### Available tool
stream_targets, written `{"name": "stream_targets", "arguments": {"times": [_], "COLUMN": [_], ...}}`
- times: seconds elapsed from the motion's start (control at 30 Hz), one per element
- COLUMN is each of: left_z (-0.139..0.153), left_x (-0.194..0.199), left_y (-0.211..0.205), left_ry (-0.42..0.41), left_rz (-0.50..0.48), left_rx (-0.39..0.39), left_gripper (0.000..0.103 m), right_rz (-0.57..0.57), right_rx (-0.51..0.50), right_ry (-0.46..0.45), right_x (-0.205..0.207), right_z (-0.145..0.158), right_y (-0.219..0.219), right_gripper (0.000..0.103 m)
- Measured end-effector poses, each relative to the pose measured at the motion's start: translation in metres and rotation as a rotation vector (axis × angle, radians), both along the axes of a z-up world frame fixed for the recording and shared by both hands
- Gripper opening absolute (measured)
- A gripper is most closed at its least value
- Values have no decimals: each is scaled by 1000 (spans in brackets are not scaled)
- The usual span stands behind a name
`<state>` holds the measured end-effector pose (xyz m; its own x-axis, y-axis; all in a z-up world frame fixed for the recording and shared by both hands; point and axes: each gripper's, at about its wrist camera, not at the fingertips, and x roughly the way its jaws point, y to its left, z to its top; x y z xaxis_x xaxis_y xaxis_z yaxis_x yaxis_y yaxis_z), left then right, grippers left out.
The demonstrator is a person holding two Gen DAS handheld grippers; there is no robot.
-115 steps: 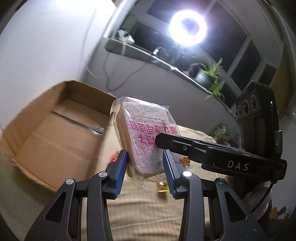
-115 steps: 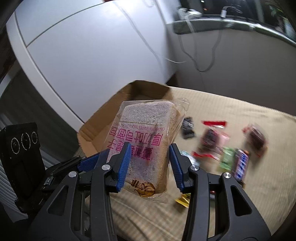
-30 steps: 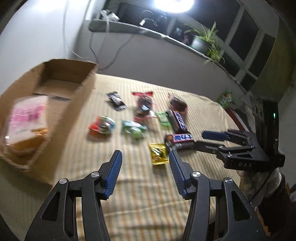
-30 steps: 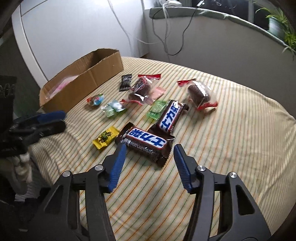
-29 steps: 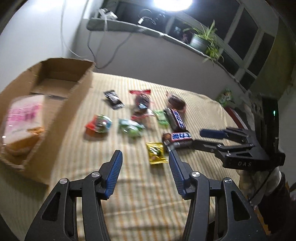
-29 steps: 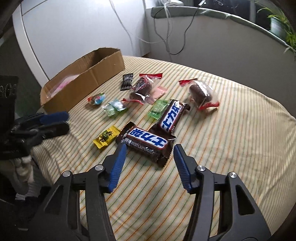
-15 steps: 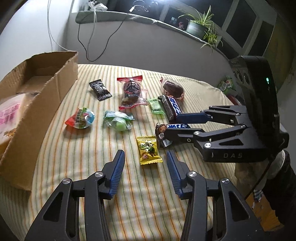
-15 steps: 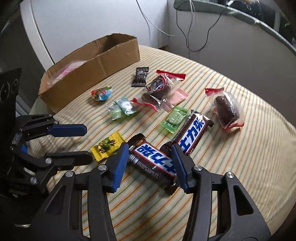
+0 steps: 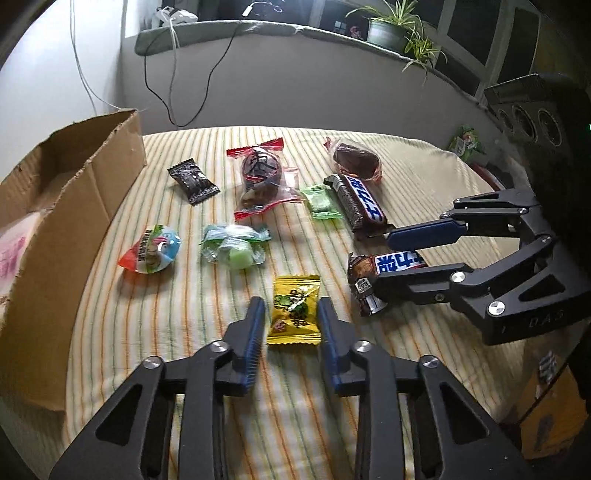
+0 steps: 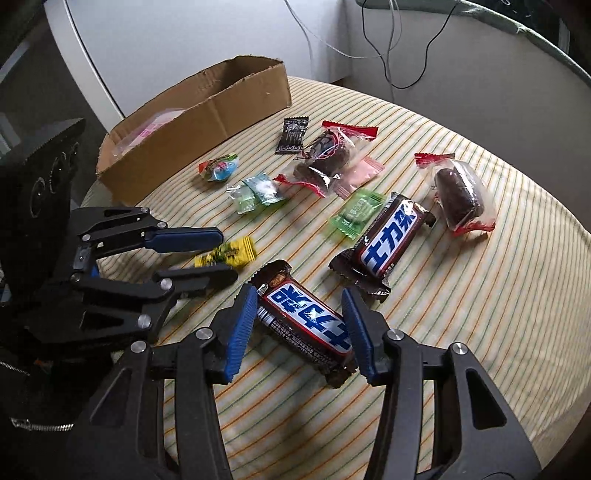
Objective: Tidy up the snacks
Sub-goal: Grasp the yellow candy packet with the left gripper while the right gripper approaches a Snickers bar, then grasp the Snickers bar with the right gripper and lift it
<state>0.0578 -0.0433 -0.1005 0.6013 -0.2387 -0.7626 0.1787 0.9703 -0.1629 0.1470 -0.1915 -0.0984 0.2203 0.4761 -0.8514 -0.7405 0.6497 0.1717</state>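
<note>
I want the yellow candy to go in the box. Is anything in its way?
The yellow candy has bare cloth between it and the box; the egg-shaped sweet lies beside that path. The left gripper straddles it, jaws just closing.

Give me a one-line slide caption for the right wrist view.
Right gripper straddles a chocolate bar on the striped cloth, jaws not yet clamped; cardboard box behind.

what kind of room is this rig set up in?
Likely a home, not a lab: a table under a striped cloth beside a window sill with a potted plant, loose cables down the wall, and wrapped snacks beside a cardboard box.
</note>
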Motion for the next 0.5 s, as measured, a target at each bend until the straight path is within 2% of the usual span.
{"name": "stream_targets", "arguments": {"times": [0.13, 0.2, 0.37, 0.43, 0.5], "left_z": [0, -1, -1, -1, 0], "left_x": [3, 2, 0, -1, -3], "left_y": [2, 3, 5, 5, 6], "left_ry": [2, 1, -1, -3, -4], "left_rz": [1, 3, 6, 8, 11], "left_rx": [-3, -4, -9, -10, -13], "left_gripper": [23, 23, 23, 22, 22], "right_rz": [31, 63, 119, 124, 108], "right_rx": [-20, -44, -122, -146, -156], "right_ry": [0, -11, -52, -51, -53], "right_x": [0, -3, -8, -8, -7], "right_z": [1, 2, -3, -9, -13], "right_y": [0, 2, 7, 10, 10], "right_gripper": [56, 67, 67, 62, 49]}}
